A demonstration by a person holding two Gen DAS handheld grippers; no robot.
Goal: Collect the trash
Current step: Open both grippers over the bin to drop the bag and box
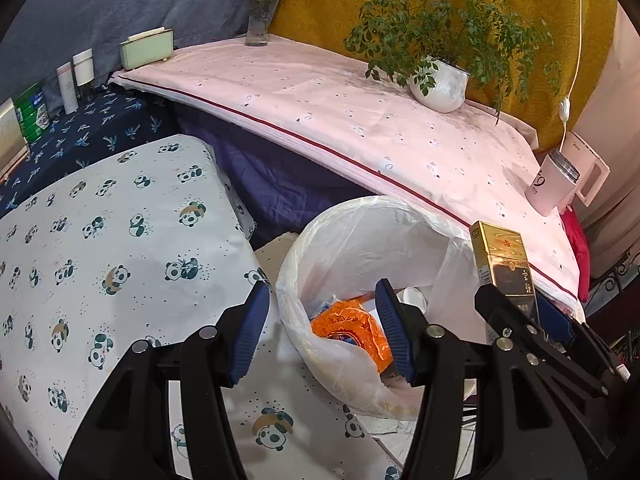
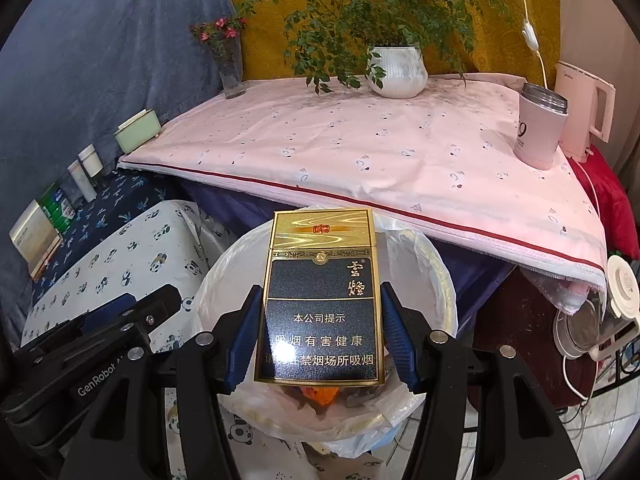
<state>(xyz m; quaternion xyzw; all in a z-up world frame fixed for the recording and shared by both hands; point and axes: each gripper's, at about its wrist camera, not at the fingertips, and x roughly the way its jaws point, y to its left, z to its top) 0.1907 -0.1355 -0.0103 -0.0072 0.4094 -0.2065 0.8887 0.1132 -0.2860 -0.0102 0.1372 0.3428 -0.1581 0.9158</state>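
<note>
My right gripper [image 2: 320, 332] is shut on a gold and black cigarette pack [image 2: 320, 300] and holds it upright over the bin [image 2: 440, 280], which is lined with a white plastic bag. The pack also shows in the left wrist view [image 1: 504, 264], at the bin's right rim. My left gripper [image 1: 322, 328] is open and empty at the near left rim of the bin [image 1: 320, 240]. An orange wrapper [image 1: 352, 328] and other scraps lie inside the bin. In the right wrist view the left gripper [image 2: 132, 312] is at the bin's left.
A panda-print cushion [image 1: 100, 260] lies left of the bin. Behind is a table with a pink cloth [image 2: 340, 152] carrying a potted plant [image 2: 398, 70], flower vase [image 2: 232, 76], pink mug [image 2: 540, 132], kettle [image 2: 588, 112] and green box [image 2: 138, 134]. Bottles and cans [image 1: 60, 92] stand at the far left.
</note>
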